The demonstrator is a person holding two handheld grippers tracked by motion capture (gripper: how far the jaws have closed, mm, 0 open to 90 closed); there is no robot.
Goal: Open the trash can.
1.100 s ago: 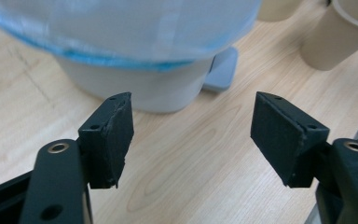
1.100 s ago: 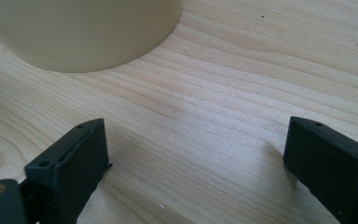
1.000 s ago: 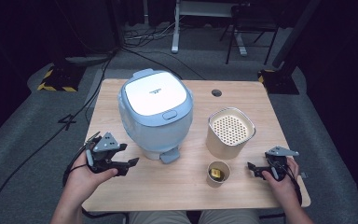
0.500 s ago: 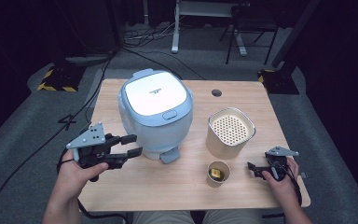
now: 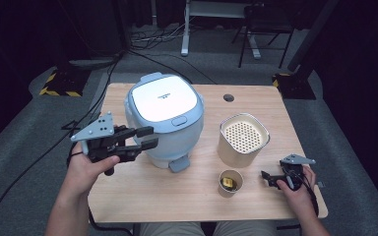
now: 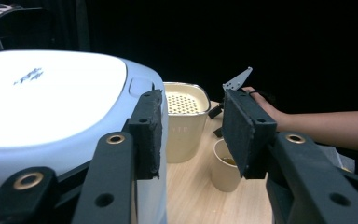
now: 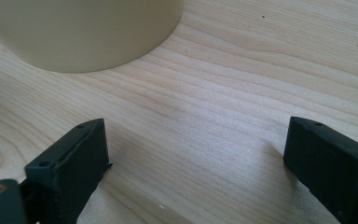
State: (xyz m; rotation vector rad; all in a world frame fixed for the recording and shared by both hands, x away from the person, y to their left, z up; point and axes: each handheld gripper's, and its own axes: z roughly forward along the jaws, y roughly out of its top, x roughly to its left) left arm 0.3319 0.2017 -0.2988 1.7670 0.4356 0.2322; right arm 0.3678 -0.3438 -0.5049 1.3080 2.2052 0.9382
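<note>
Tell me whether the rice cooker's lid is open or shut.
Shut: the white lid lies flat on the rice cooker, no gap at its rim.

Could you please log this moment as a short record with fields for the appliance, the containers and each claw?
appliance: pale blue cooker, lid shut, on wooden table
containers: cream perforated pot; small paper cup in front of it
left claw: raised beside the cooker, jaws just been closing, nothing between them
right claw: low on the table, open, empty
</note>
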